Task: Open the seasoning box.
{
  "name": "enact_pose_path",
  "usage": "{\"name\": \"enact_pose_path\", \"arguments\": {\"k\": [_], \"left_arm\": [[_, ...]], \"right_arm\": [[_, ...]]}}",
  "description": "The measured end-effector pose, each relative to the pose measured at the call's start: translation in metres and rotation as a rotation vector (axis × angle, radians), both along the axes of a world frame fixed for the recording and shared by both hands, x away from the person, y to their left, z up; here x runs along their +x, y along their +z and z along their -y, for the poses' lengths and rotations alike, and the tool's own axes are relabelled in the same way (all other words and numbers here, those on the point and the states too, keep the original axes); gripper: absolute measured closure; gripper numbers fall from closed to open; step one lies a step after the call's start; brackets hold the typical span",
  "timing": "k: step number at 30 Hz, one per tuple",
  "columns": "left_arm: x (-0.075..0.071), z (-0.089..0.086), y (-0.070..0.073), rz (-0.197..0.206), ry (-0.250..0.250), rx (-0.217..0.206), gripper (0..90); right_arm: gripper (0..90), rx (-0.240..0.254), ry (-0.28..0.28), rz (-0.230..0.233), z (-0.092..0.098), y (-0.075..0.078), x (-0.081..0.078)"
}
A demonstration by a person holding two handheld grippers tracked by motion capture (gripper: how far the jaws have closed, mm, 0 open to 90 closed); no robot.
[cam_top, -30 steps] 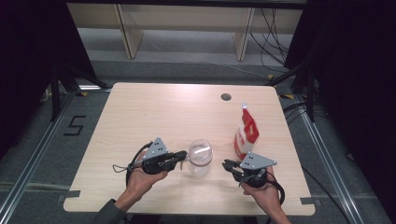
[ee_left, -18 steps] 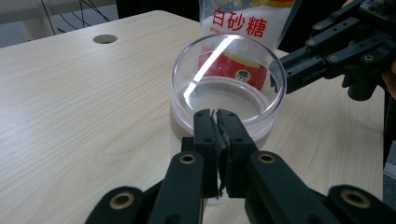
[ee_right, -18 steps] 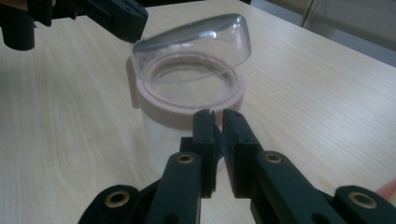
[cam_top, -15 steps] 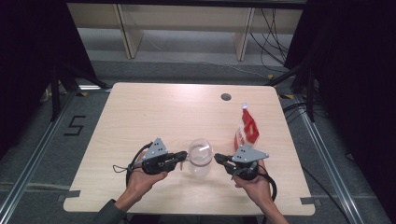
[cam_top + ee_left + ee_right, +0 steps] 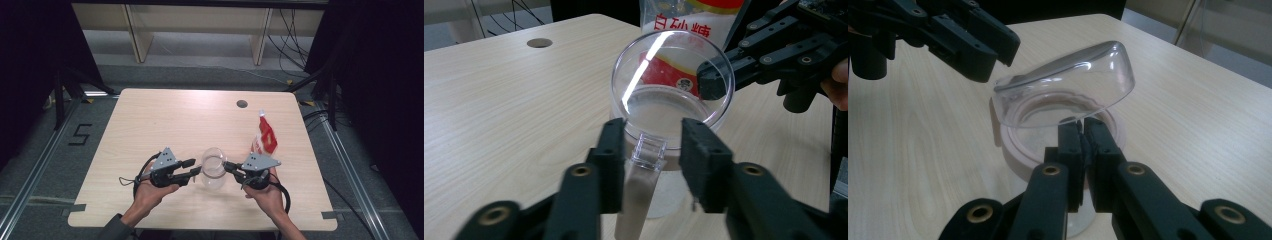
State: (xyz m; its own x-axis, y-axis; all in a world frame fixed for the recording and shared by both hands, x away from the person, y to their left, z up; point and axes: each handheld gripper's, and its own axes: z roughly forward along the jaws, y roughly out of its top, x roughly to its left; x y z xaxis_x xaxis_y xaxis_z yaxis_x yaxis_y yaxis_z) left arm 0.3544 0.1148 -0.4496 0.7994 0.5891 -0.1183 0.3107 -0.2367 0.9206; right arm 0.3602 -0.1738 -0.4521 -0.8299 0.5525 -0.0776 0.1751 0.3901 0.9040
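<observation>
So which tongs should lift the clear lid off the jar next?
Probably the right tongs: they are shut on the rim of the tilted clear lid. The left tongs stand open around the jar's handle.

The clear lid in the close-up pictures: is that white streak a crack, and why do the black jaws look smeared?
Left gripper view: the streak on the clear lid is glare, no crack visible; the near jaws look soft, seemingly too close to focus. Right gripper view: the lid shows softer highlights. High view: even lighting, dark surroundings.
</observation>
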Motion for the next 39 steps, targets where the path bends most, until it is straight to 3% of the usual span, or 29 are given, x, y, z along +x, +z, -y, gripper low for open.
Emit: {"name": "enact_pose_path", "arguments": {"k": [4,9,17,27,33,35,37,39], "left_arm": [[-0.006,-0.004,-0.001,-0.012,0.031,0.042,37.7],[-0.015,-0.011,-0.009,-0.042,0.042,0.087,29.5],[-0.023,-0.02,-0.021,-0.04,0.059,0.123,25.2],[-0.033,-0.032,-0.034,-0.064,0.1,0.122,20.0],[-0.036,-0.037,-0.041,-0.071,0.1,0.124,19.2],[-0.037,-0.038,-0.042,-0.073,0.105,0.139,19.0],[-0.038,-0.037,-0.043,-0.079,0.101,0.139,18.9],[-0.039,-0.036,-0.044,-0.067,0.102,0.133,18.8]], "right_arm": [[86.4,-0.005,0.006,0.006,-0.002,0.003,-0.001],[86.1,-0.002,0.001,0.022,-0.003,0.003,-0.001],[85.3,-0.004,0.003,0.024,-0.005,0.006,-0.003],[84.6,-0.003,0.014,0.039,-0.01,0.009,-0.004],[84.6,0.006,0.009,0.059,-0.016,0.01,-0.004],[84.5,-0.001,0.009,0.043,-0.017,0.012,-0.005],[84.4,0.008,0.01,0.064,-0.019,0.012,-0.005],[84.5,-0.001,0.02,0.063,-0.02,0.014,-0.006]]}}
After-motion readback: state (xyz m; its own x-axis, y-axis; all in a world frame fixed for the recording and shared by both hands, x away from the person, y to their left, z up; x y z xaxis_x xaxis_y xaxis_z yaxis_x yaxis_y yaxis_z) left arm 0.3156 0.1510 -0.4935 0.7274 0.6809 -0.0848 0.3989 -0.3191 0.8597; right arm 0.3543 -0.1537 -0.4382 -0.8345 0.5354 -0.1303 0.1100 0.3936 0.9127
